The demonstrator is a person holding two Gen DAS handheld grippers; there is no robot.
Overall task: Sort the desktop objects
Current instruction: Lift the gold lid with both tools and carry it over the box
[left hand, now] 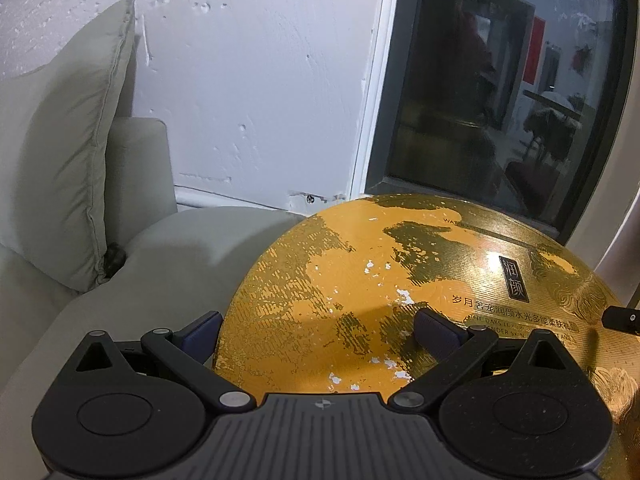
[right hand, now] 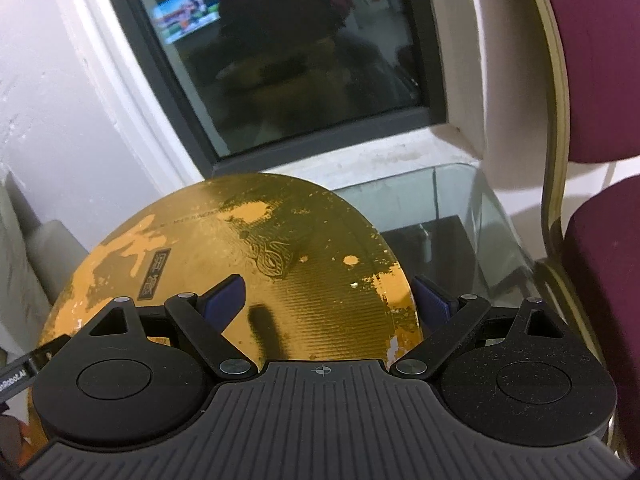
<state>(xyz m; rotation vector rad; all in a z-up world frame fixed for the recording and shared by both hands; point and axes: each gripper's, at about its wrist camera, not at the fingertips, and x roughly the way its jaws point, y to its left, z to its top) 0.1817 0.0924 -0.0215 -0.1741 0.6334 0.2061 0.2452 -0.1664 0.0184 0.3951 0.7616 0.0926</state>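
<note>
Left gripper (left hand: 318,330) and right gripper (right hand: 328,300) both stand spread, grasping nothing, low in frame; round gold box (left hand: 400,280) lies beneath them, its near edge hidden, lettering partly worn away.

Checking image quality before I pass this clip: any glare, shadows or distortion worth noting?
Left wrist view: a bright glare spot on the gold round lid, and the window frame bows from fisheye distortion. Right wrist view: a dark shadow streak across the lid, reflections in the glass, the left wall washed out.
</note>
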